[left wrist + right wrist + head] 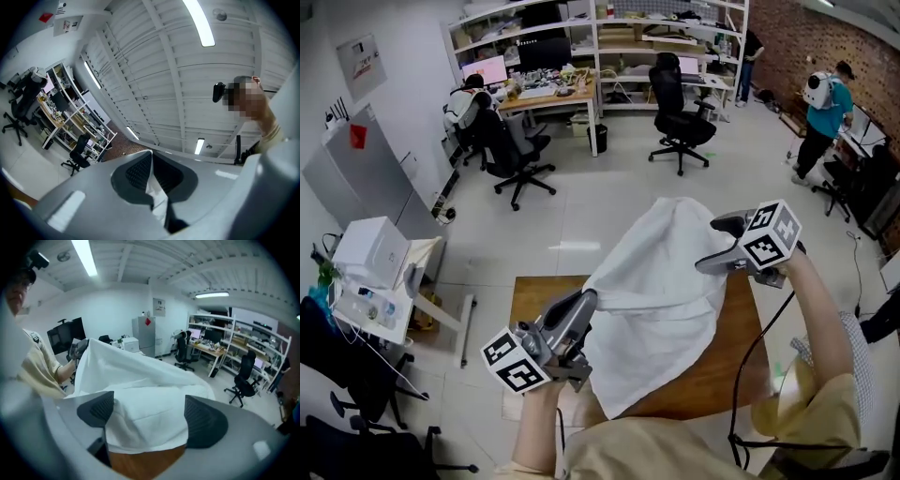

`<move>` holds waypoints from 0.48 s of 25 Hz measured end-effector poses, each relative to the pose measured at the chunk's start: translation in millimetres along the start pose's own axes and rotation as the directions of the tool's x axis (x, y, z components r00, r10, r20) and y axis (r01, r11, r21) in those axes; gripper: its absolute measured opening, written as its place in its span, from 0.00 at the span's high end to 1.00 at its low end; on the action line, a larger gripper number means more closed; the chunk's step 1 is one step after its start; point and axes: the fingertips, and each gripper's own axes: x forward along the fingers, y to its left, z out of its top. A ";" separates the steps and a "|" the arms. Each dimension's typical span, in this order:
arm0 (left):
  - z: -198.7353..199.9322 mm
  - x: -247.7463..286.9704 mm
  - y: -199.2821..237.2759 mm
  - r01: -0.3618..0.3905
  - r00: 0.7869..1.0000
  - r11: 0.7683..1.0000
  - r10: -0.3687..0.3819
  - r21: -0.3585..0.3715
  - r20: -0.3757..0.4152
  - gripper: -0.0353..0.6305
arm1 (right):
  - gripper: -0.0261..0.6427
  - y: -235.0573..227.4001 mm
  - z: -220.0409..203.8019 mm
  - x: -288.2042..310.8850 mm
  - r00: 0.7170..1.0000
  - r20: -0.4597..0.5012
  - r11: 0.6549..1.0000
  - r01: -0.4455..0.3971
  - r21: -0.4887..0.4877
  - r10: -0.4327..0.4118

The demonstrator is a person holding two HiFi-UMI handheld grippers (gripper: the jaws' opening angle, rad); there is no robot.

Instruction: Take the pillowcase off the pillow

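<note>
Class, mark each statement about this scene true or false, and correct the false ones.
1. The left gripper is shut on the white pillowcase. True.
2. The right gripper clamps the pillowcase. False: its jaws stand wide apart, with the fabric loose between them.
3. The pillowcase lies over a brown wooden table. True.
4. The office chairs beyond the table are red. False: they are black.

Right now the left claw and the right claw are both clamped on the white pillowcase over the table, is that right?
Not quite. The left claw is clamped on the pillowcase, but the right claw is open. The right gripper view shows it spread wide, with the cloth lying unpinched between its sides, over the table.
</note>
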 end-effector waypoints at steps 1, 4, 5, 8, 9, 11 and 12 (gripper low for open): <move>-3.0 -2.7 2.7 -0.014 1.000 1.000 0.014 0.008 -0.012 0.94 | 0.25 -4.3 -8.3 10.2 0.998 -0.053 1.000 -0.020 0.009 0.020; -9.2 -10.9 6.7 -0.033 0.999 0.999 0.034 0.010 -0.032 0.94 | 0.25 -6.7 -31.2 36.2 0.974 -0.215 0.997 -0.069 0.018 0.072; -10.3 -13.7 8.2 -0.037 0.999 0.999 0.037 0.004 -0.034 0.94 | 0.25 -6.0 -37.9 44.1 0.960 -0.266 0.996 -0.084 0.021 0.087; -14.2 -24.5 14.8 -0.049 0.998 0.999 0.048 -0.014 -0.046 0.94 | 0.31 -3.5 -57.9 70.2 0.913 -0.392 0.993 -0.112 0.027 0.114; -16.1 -27.4 16.9 -0.053 0.997 0.998 0.052 -0.018 -0.053 0.94 | 0.34 -3.2 -65.0 78.0 0.900 -0.419 0.993 -0.117 0.029 0.118; -22.7 -26.0 21.7 -0.061 0.996 0.998 0.060 -0.019 -0.071 0.94 | 0.43 -8.7 -79.3 85.8 0.881 -0.459 0.993 -0.115 0.030 0.116; -27.7 -22.8 24.7 -0.063 0.995 0.998 0.062 -0.019 -0.081 0.94 | 0.49 -14.4 -86.3 86.6 0.874 -0.474 0.994 -0.111 0.023 0.109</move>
